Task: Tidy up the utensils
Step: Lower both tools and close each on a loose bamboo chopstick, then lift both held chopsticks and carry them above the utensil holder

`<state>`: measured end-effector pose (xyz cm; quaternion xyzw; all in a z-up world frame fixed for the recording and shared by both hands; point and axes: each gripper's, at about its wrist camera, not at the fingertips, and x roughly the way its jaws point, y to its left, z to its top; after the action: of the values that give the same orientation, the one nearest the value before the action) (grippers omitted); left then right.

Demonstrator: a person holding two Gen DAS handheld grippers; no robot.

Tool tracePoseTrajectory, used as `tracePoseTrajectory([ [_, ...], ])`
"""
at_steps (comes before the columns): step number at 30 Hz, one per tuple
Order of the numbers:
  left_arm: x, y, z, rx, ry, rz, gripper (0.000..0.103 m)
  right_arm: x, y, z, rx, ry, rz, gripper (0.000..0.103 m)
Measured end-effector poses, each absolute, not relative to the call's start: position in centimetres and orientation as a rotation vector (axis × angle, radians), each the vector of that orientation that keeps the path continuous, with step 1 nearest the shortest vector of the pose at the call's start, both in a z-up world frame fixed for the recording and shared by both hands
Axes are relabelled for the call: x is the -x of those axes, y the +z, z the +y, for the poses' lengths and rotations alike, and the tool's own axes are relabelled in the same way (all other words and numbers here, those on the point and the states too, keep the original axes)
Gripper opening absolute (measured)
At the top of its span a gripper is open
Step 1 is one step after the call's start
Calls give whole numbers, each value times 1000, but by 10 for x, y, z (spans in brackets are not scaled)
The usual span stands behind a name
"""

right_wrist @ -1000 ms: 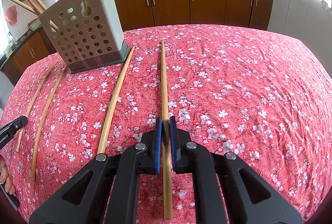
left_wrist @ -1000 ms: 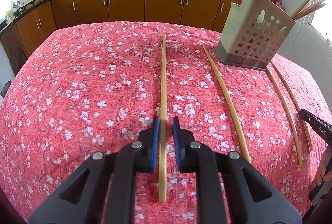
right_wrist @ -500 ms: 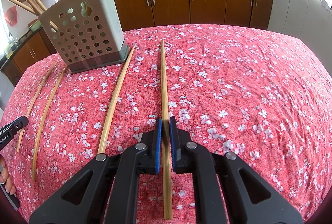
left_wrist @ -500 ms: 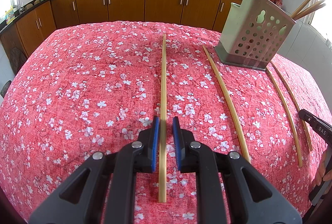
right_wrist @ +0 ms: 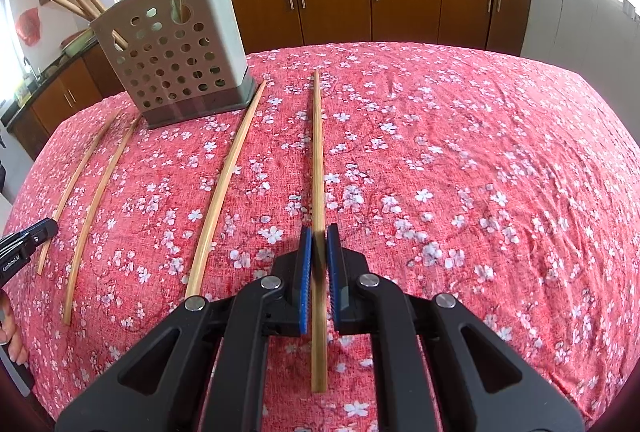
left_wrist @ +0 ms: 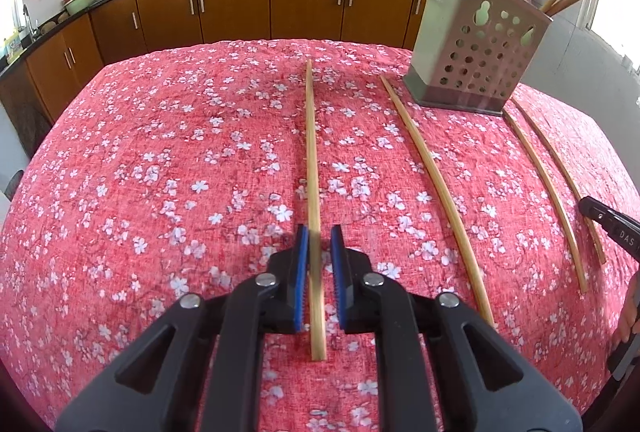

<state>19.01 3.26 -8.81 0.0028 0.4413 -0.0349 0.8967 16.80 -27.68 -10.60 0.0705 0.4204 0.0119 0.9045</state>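
Four chopsticks (left_wrist: 436, 172) lie on the tablecloth (left_wrist: 160, 172) beside the holder (left_wrist: 480, 56).

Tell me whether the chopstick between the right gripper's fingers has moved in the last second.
Yes. The held chopstick has its near end drawn up toward the fingers, while the neighbouring chopstick stays put.

Surface (left_wrist: 160, 160) under red floral cloth (right_wrist: 480, 172); perforated holder (left_wrist: 476, 68) far right, four chopsticks (left_wrist: 436, 168) alongside.

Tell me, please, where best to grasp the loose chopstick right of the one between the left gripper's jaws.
That chopstick lies flat, pointing away, its far tip near the holder. Come down from above at its near end, jaws straddling its thin width.
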Motion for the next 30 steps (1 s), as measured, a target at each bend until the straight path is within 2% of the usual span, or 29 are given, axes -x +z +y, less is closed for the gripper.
tracePoseTrajectory([
  [6,-190,-86,37,10,-84,920,8,-167,-101,-281,-170,24,859,8],
  [16,-177,-49,46,31,-95,821,8,-156,-60,-285,-181,32,730,8],
  [21,-177,-52,43,25,-92,827,8,-159,-74,-284,-184,38,791,9],
  [23,-179,-57,43,27,-92,839,8,-160,-81,-284,-195,50,823,14],
  [25,-180,-63,43,30,-90,856,8,-161,-88,-279,-179,42,844,23],
  [29,-180,-70,43,34,-93,868,8,-162,-96,-277,-159,39,872,23],
  [30,-180,-70,43,34,-93,868,8,-163,-99,-276,-152,37,879,17],
])
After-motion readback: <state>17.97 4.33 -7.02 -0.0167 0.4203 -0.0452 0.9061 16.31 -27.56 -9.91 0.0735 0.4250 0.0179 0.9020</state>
